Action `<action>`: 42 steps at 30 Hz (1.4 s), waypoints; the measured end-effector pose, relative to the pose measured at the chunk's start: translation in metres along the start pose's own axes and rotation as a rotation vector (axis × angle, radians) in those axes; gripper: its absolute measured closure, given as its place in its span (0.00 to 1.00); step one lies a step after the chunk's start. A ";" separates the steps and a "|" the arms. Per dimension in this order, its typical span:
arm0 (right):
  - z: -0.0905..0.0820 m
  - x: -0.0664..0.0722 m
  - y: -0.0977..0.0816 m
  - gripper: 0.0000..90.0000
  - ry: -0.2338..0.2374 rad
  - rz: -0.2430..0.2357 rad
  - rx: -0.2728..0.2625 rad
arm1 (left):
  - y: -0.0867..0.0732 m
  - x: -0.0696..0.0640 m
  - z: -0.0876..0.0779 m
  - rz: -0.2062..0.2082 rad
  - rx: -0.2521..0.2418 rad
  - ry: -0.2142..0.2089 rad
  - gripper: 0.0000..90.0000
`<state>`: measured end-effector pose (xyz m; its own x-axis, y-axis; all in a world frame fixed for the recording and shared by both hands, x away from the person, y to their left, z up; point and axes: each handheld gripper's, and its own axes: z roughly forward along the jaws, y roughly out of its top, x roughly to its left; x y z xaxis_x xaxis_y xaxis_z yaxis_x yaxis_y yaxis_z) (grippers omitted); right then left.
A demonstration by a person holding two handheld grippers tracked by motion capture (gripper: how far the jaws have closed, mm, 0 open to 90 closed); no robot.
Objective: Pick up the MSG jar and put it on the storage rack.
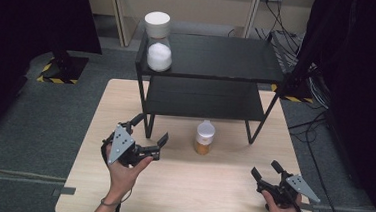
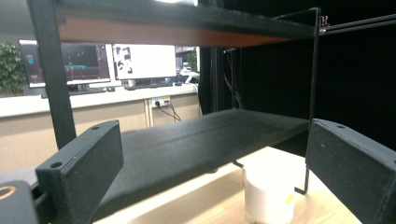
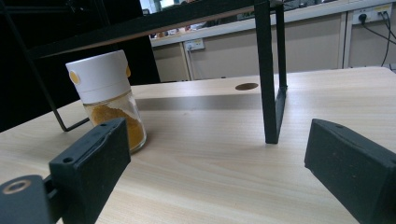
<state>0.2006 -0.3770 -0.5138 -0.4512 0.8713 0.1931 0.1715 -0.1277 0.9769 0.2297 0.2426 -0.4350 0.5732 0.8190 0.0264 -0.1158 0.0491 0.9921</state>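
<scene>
A small jar of orange-brown powder with a white lid [image 1: 204, 137] [image 3: 106, 95] [image 2: 267, 193] stands on the wooden table [image 1: 195, 186] in front of the black two-tier rack [image 1: 214, 57]. A bigger jar of white powder with a white lid [image 1: 158, 41] stands on the rack's top shelf at its left end. My left gripper [image 1: 150, 130] [image 2: 219, 186] is open and empty, left of the small jar, pointing toward the rack's front left leg. My right gripper [image 1: 265, 169] [image 3: 219, 182] is open and empty near the table's front right corner, aimed at the small jar from a distance.
The rack's lower shelf [image 2: 196, 140] hangs just above the table, its legs [image 3: 268, 74] standing on the wood. A cable hole [image 3: 246, 86] is in the tabletop behind the rack. Black curtains stand on both sides, with cables on the floor at the right.
</scene>
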 end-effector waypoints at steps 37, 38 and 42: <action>0.000 0.000 0.000 0.08 0.001 0.001 0.003 | -0.074 -0.005 -0.026 -0.142 0.161 -0.003 0.04; 0.000 0.000 0.000 0.08 0.002 0.000 0.002 | -0.075 -0.004 -0.026 -0.149 0.162 -0.003 0.05; 0.000 0.000 0.000 0.08 0.002 -0.001 0.001 | -0.079 -0.003 -0.026 -0.159 0.163 0.003 0.04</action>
<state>0.2008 -0.3771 -0.5137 -0.4533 0.8704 0.1921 0.1717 -0.1262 0.9770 0.2162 0.2515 -0.5162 0.5711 0.8101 -0.1325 0.1091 0.0851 0.9904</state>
